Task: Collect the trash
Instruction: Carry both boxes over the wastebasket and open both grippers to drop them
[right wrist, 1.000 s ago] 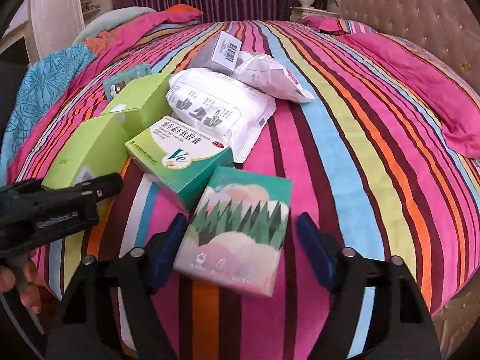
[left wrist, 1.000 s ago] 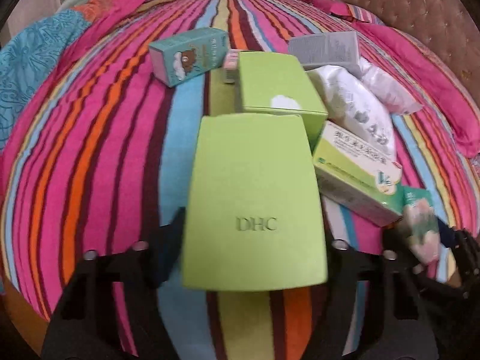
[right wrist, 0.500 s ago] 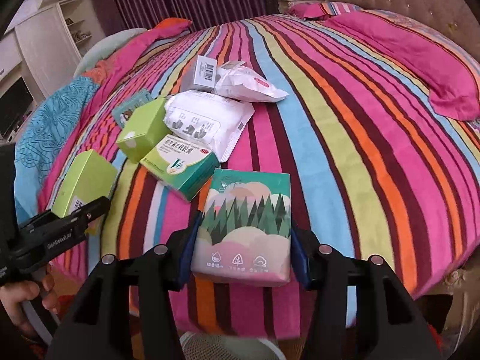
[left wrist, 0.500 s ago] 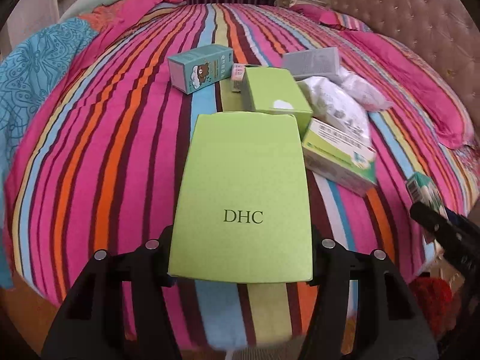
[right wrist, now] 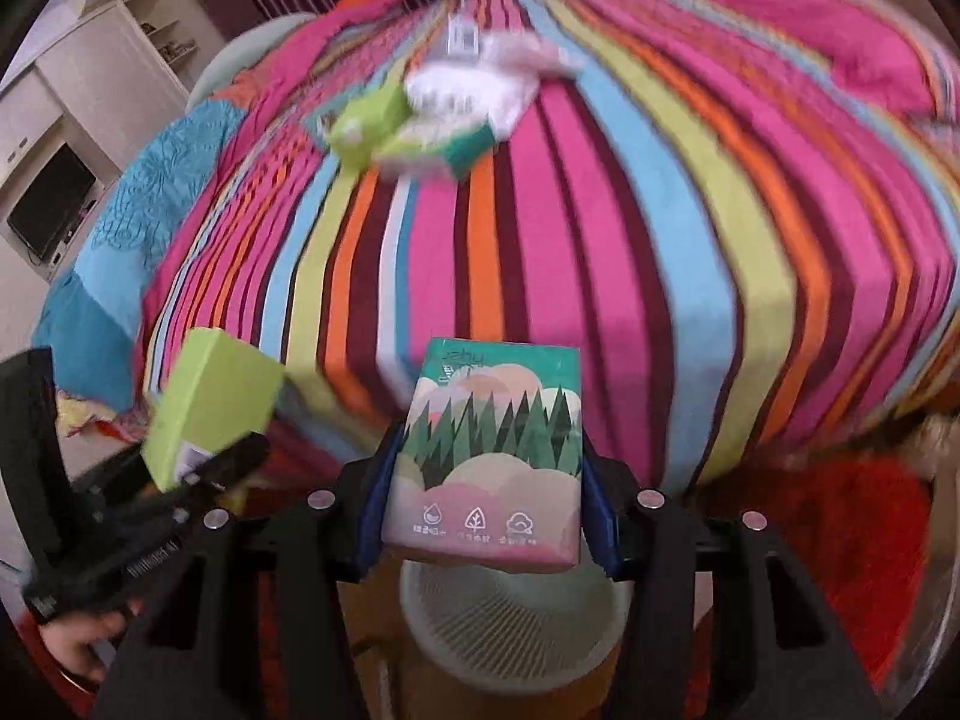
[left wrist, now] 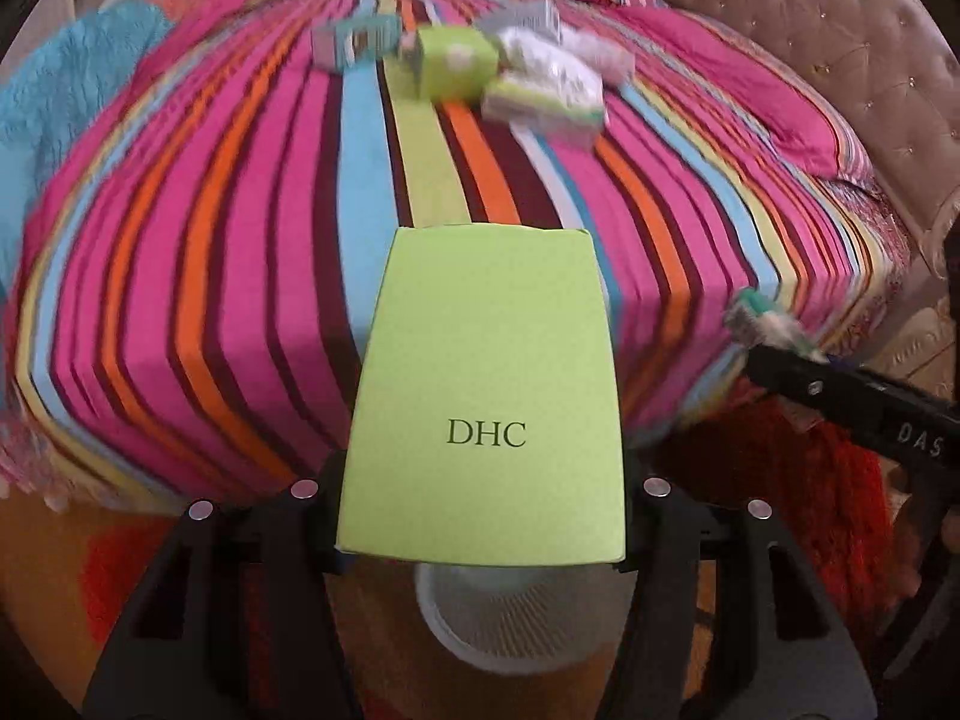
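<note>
My left gripper is shut on a lime green DHC box and holds it off the bed, above a white mesh waste basket on the floor. My right gripper is shut on a tissue pack with a green forest print, also above the basket. The green box also shows in the right wrist view, at the left. Several more boxes and white packets lie in a pile far back on the striped bed.
A red rug covers the floor beside the basket. A tufted headboard stands at the right. A white cabinet with a dark screen stands left of the bed.
Both grippers have pulled back from the bed with their items and now hang past its edge, over the waste basket. The pile on the bed looks farther away.
</note>
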